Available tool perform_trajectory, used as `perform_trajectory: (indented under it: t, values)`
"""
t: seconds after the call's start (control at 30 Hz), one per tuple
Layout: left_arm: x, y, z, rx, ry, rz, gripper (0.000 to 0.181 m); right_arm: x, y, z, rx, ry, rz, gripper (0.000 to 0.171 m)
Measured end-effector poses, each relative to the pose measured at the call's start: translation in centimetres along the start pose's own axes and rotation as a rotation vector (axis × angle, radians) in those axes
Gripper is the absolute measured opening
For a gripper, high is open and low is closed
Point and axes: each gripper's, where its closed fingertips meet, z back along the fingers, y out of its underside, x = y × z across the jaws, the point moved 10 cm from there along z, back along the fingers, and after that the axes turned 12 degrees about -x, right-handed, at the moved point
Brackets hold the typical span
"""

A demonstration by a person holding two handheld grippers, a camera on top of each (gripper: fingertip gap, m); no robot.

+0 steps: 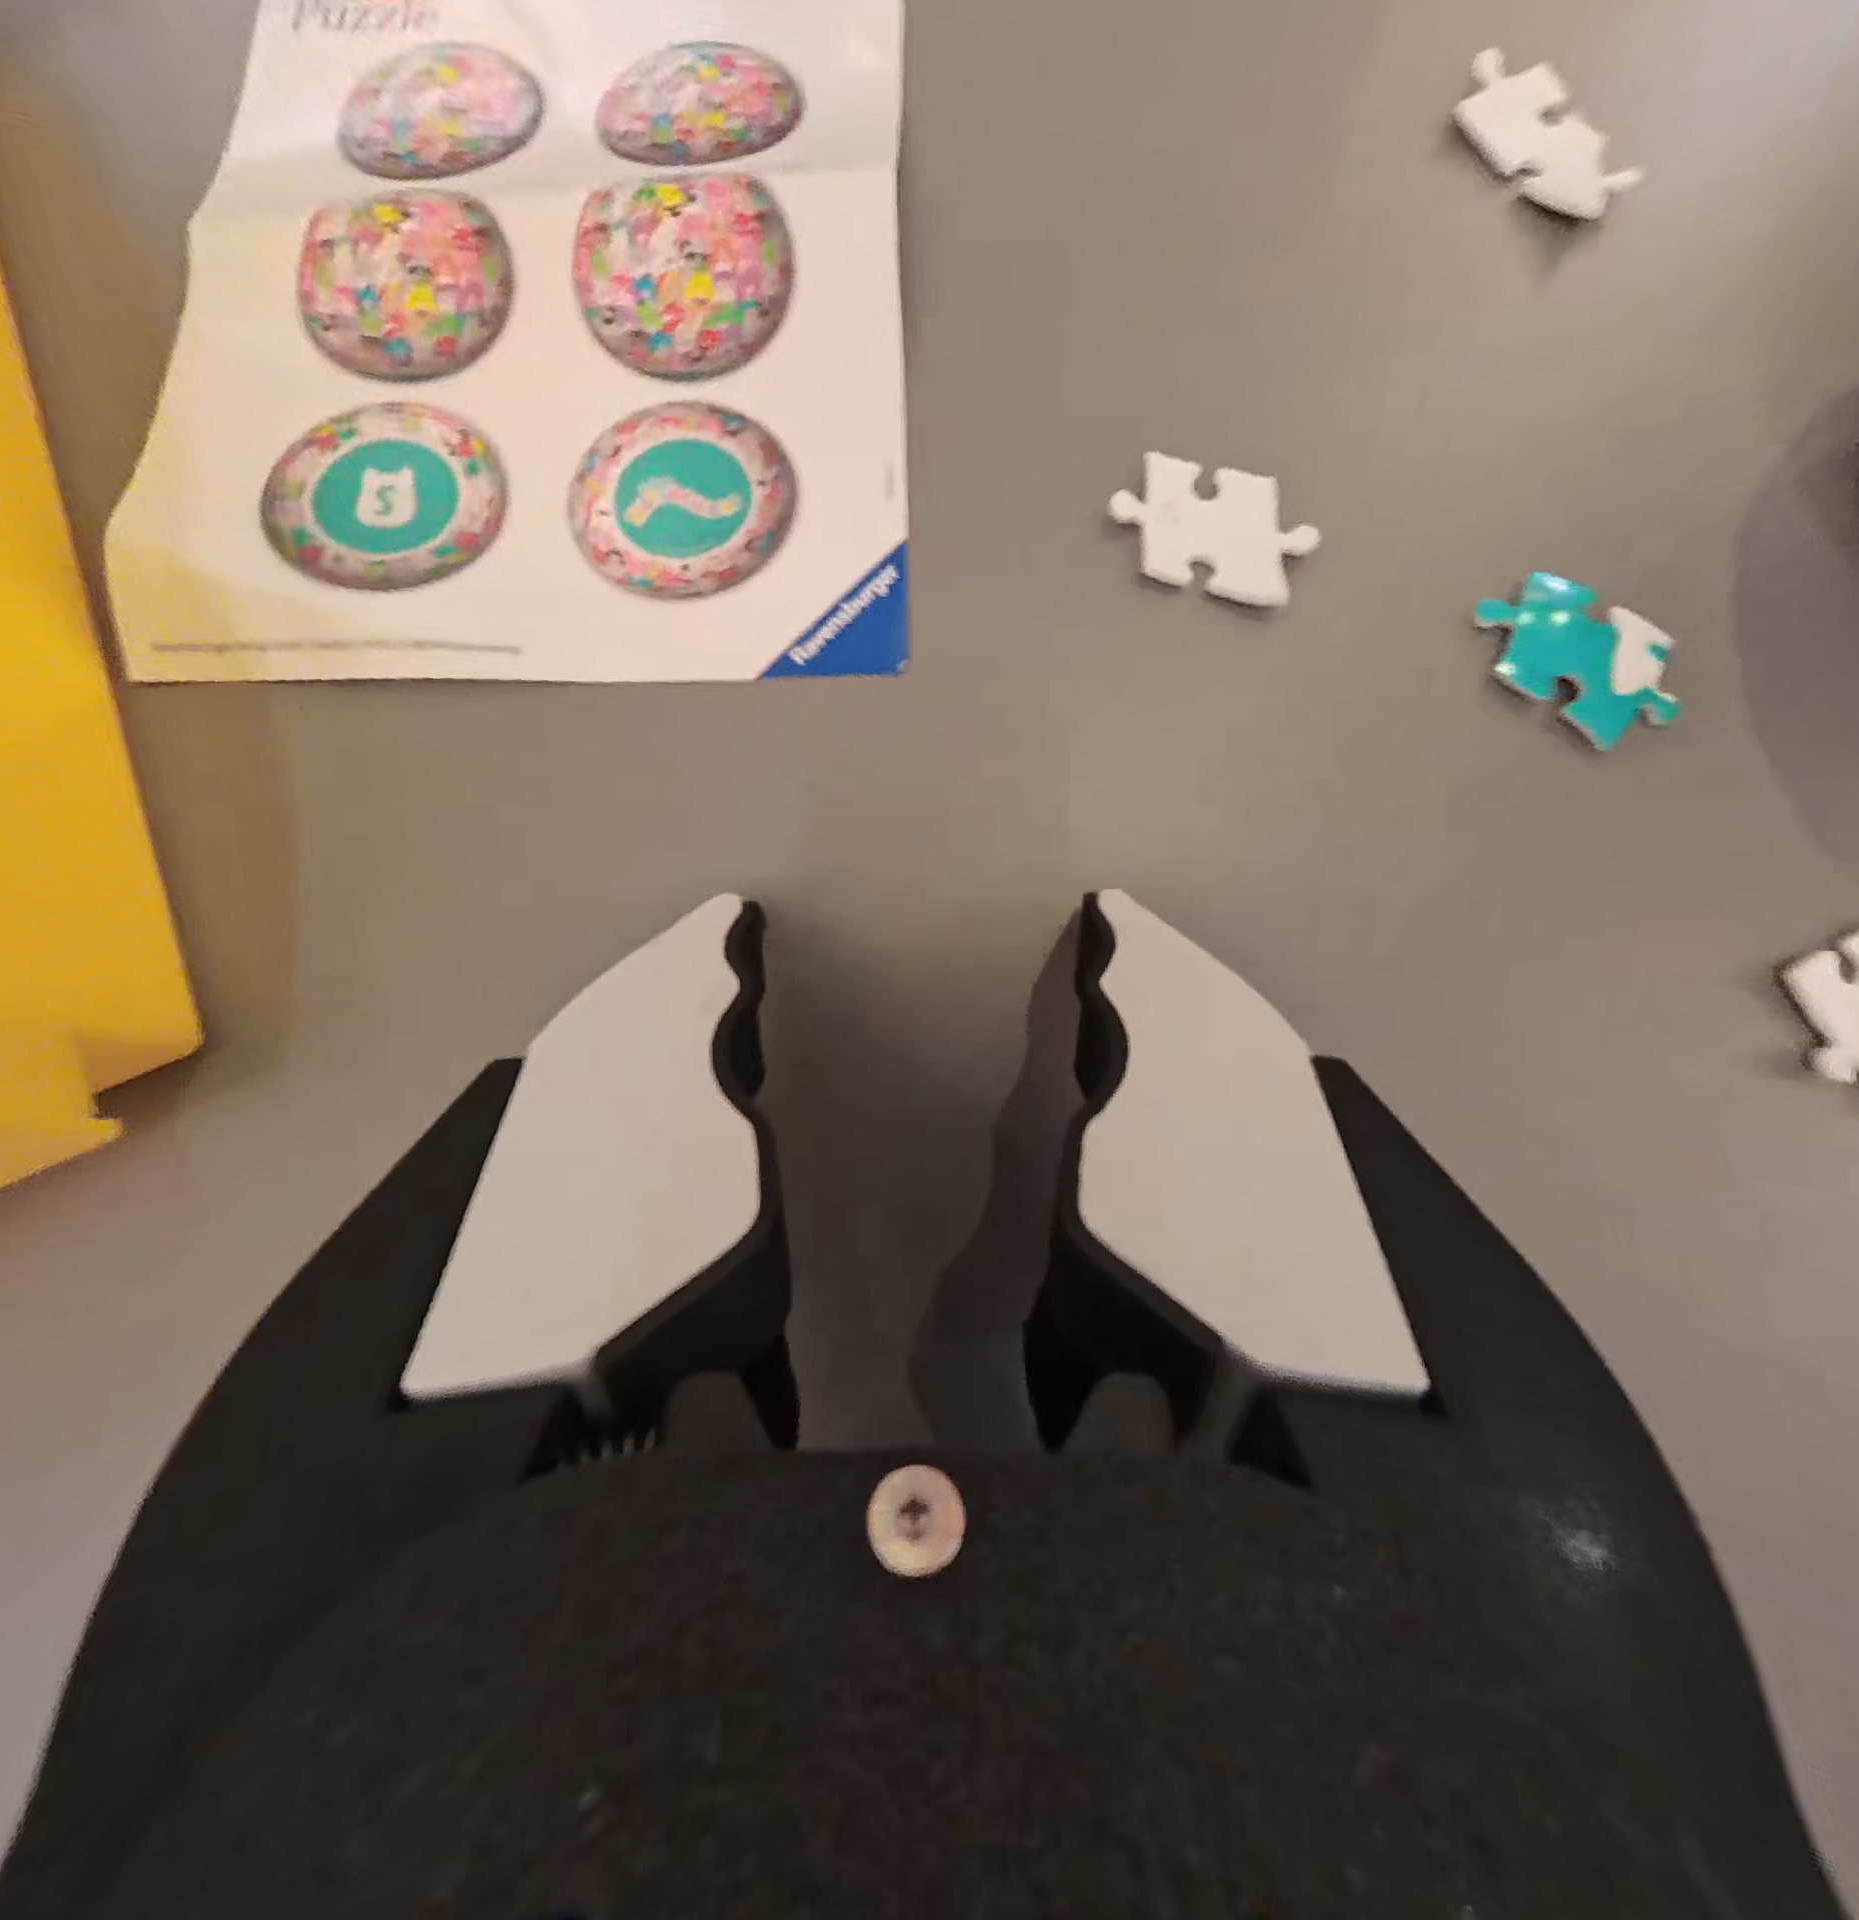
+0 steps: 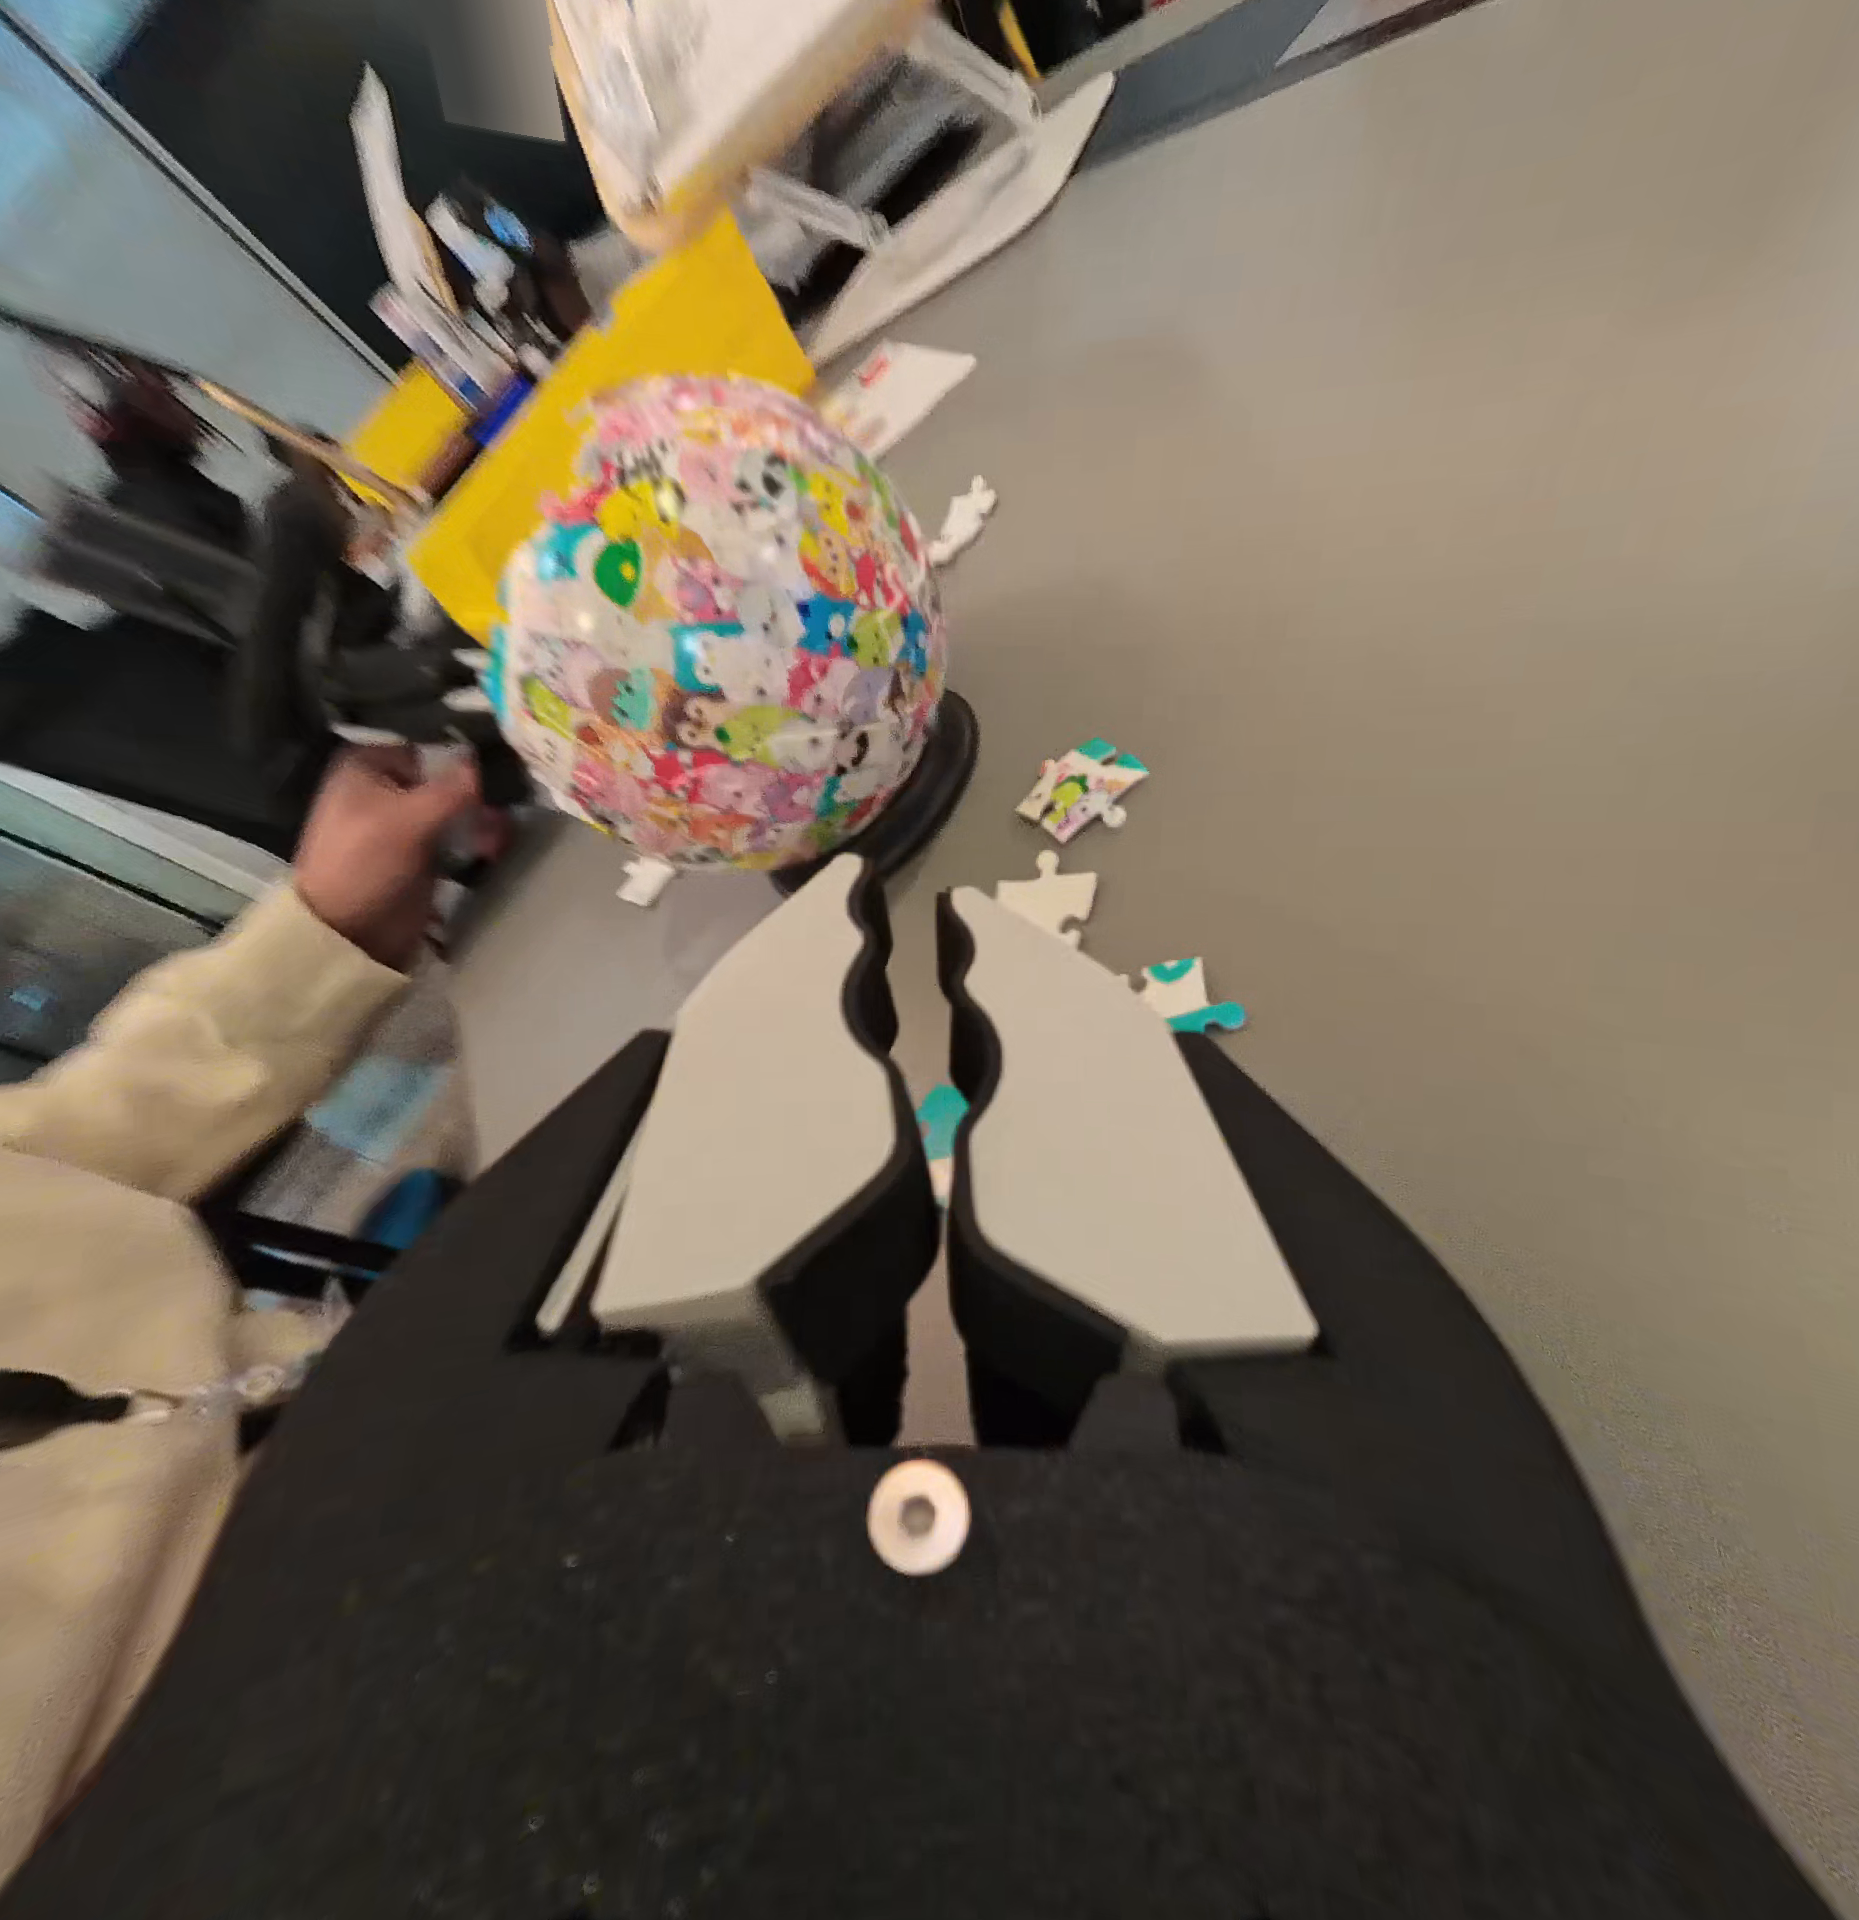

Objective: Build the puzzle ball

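Left tongs: spread wide, empty, above bare grey desk. Ahead and to the left: printed sheet lying flat, showing six pictures of a ball. Left edge: yellow box. Right of sheet, well apart from each other: white piece, teal piece just beyond it, white pair at top right, another white piece cut off at the right edge. Dark round shape at the right edge, too cropped to tell. Right tongs: nearly pressed together, pinching a teal-and-white sliver seen in the narrow slit between the pads; whether firmly gripped cannot be told. Puzzle ball: multicoloured, mostly built, seated on a black stand on the desk, just beyond the right fingertips. Top of ball ragged, apparently unfinished; blurred. Loose pieces right of the stand: coloured piece, white piece partly behind the right finger, teal-and-white piece. Small white piece under the ball's near side. Left of the ball: a hand in a cream sleeve holding the other black tool, heavily blurred. Background: yellow box behind the ball, clutter beyond, indistinct.
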Motion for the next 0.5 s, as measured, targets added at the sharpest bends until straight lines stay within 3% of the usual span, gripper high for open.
perform_trajectory:
  t: [0.1,0.33,0.5]
  values:
    - [0.5,-0.4,-0.8,0.006,-0.012,0.008,0.074,-0.5,-0.5,1.4,-0.052,0.007,-0.068,0.000]
    - [0.6,-0.6,-1.1,0.008,-0.027,0.017,0.077,-0.2,-1.8,3.4,-0.167,-0.121,-0.178,0.000]
    - [0.6,-0.6,-1.1,0.008,-0.027,0.017,0.077,0.2,-1.8,3.1,-0.137,-0.200,-0.209,0.000]
